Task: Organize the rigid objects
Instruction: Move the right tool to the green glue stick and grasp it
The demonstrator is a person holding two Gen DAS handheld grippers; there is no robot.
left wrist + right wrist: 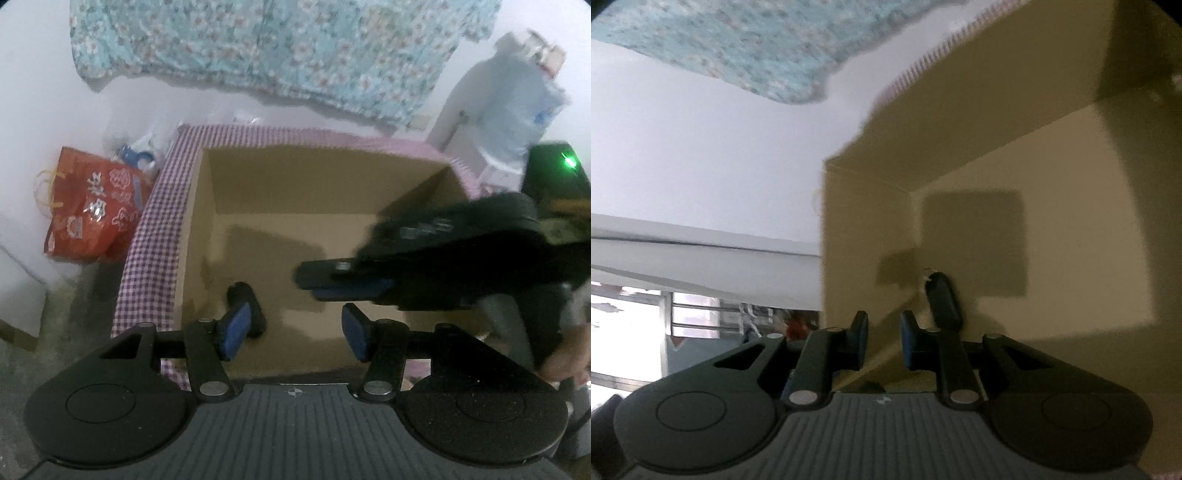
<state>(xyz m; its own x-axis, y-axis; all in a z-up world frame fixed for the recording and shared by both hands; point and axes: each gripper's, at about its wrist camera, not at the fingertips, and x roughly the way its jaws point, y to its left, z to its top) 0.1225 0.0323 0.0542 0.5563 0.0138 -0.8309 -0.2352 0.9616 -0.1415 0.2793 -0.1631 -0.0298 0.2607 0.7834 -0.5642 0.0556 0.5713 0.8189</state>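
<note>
The cardboard box [207,229] sits on a checked cloth [147,236] and holds a single thing: a small black object [245,306], oblong with rounded ends, lying on the box floor near its left wall. The left gripper [293,330] hovers over the box's near edge, jaws open with nothing between them, its left pad [236,328] overlapping the object in view. The right gripper [332,284] reaches over the box from the right, jaws nearly closed and empty. A red bag [92,210] stands left of the box.
</note>
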